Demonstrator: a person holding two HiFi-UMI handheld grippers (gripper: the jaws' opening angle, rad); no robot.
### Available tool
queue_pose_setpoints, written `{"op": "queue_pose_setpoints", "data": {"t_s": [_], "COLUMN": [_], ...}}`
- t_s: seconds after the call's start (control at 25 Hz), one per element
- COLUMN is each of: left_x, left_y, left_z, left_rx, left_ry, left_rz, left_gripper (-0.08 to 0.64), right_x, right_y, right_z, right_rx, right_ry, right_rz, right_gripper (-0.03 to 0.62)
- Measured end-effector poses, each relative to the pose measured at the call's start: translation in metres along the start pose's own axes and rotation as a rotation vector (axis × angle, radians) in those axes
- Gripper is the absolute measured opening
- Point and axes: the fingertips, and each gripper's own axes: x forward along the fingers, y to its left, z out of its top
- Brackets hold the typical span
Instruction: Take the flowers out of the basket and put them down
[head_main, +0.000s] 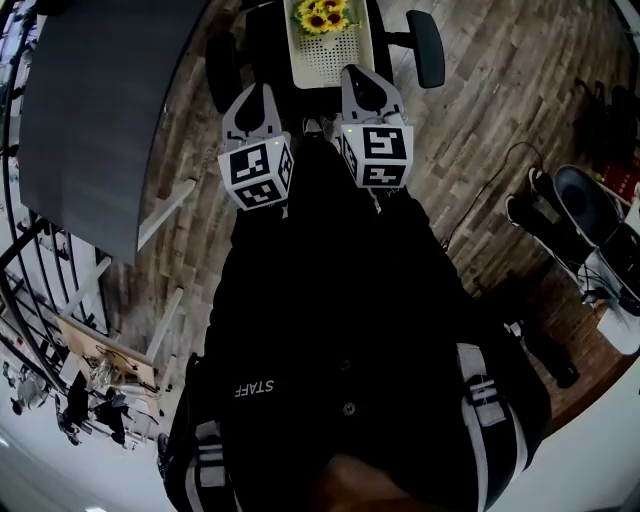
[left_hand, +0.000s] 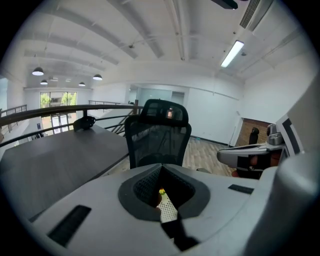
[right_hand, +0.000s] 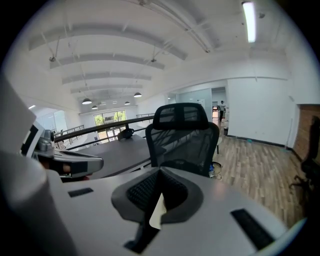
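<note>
I held my left gripper with its jaws pressed together and nothing clamped. Through the slit behind its pads I saw only a scrap of the perforated cream basket and a speck of yellow. My right gripper was closed too, and a cream sliver showed in its slit. I could not tell whether its tip touched the basket.

Both tools were side by side, pointing at a black chair just ahead of them. The basket lay over the chair's seat, between the armrests. It was nearer my right gripper, whose tip was at the basket's near right corner. My left gripper's tip was off to the basket's left, apart from it.

The flowers, yellow sunflowers, were bunched at the basket's far end, beyond both tips. A grey desk lay to the left of my left gripper.
</note>
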Motion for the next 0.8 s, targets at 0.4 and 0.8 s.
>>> {"op": "queue_pose_setpoints", "data": {"t_s": [0.4,0.8], "left_x": [0.079,0.194], "left_y": [0.035,0.054], "left_z": [-0.069,-0.153], "left_rx": [-0.073,-0.065], "left_ry": [0.133,0.211], "left_rz": [-0.02,-0.033], "left_gripper": [-0.002,-0.002], "right_x": [0.086,0.214], "right_y": [-0.005,-0.056], "right_z": [-0.06,-0.161], "right_rx": [0.001,0.027], "right_ry": [0.094,0.176], "right_rz": [-0.025,-0.07], "right_gripper": [0.014,0.014]}}
